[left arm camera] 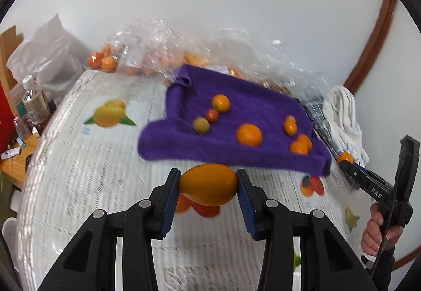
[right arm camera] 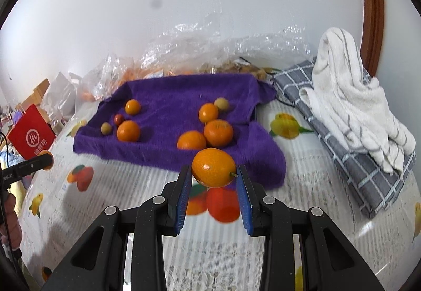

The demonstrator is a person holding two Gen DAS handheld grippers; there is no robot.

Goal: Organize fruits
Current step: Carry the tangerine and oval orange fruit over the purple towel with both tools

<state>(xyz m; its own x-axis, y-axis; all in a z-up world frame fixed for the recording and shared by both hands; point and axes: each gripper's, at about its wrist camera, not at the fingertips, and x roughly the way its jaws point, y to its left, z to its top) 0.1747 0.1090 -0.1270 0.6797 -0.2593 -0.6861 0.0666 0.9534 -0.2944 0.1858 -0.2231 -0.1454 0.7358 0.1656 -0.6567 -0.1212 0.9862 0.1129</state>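
A purple towel (left arm camera: 250,112) (right arm camera: 171,99) lies on the fruit-print table cover (left arm camera: 92,172) and carries several oranges, small green-yellow fruits and a small red one. In the left wrist view my left gripper (left arm camera: 209,175) is shut on an oval orange fruit (left arm camera: 208,187), held above the cover just in front of the towel. My right gripper (right arm camera: 213,170) is shut on a small round orange (right arm camera: 213,166), lifted over the towel's near edge. Each view also shows the other gripper at its side, the right gripper (left arm camera: 345,159) and the left gripper (right arm camera: 48,159), both with orange fruit at the tips.
Crumpled clear plastic bags (right arm camera: 210,51) with more fruit stand behind the towel against the white wall. A white striped towel (right arm camera: 350,96) lies on a grey checked cloth (right arm camera: 363,167) at the right. A bottle (left arm camera: 33,99) and a red bag (right arm camera: 31,133) stand at the left.
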